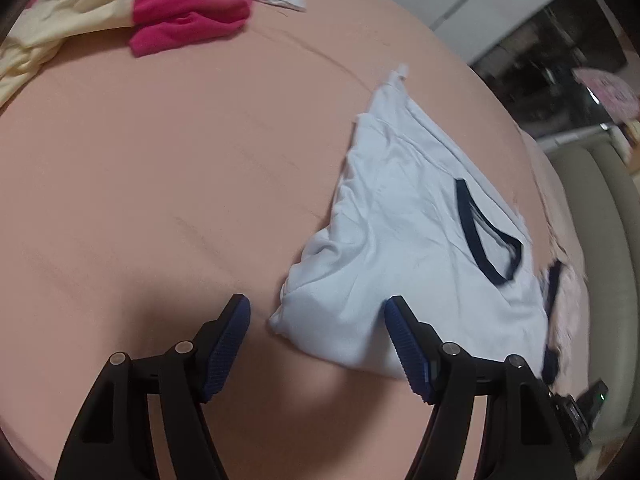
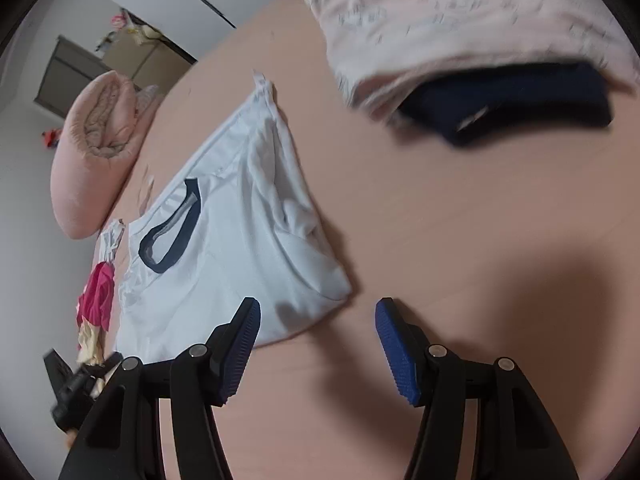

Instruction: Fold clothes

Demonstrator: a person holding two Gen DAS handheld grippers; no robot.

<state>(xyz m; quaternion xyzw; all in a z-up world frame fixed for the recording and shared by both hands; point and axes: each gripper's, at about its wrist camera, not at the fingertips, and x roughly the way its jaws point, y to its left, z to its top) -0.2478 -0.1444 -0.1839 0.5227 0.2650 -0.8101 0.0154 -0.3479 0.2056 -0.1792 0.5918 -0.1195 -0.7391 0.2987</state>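
A pale blue T-shirt (image 1: 404, 240) with a dark navy collar (image 1: 486, 232) lies partly folded on the pink bed sheet (image 1: 160, 180). My left gripper (image 1: 318, 308) hovers open just over the shirt's near corner, nothing between its blue pads. In the right wrist view the same T-shirt (image 2: 236, 248) lies left of centre, collar (image 2: 172, 232) toward the pillow. My right gripper (image 2: 318, 312) is open above the shirt's near edge, its left finger over the cloth and its right finger over bare sheet.
A magenta garment (image 1: 188, 4) and a cream garment (image 1: 60, 24) lie heaped at the far left. A pale pink patterned cloth (image 2: 460, 16) covers a dark navy garment (image 2: 512, 100). A rolled pink pillow (image 2: 96, 144) sits at the bed's edge; white cabinet (image 1: 480, 4) beyond.
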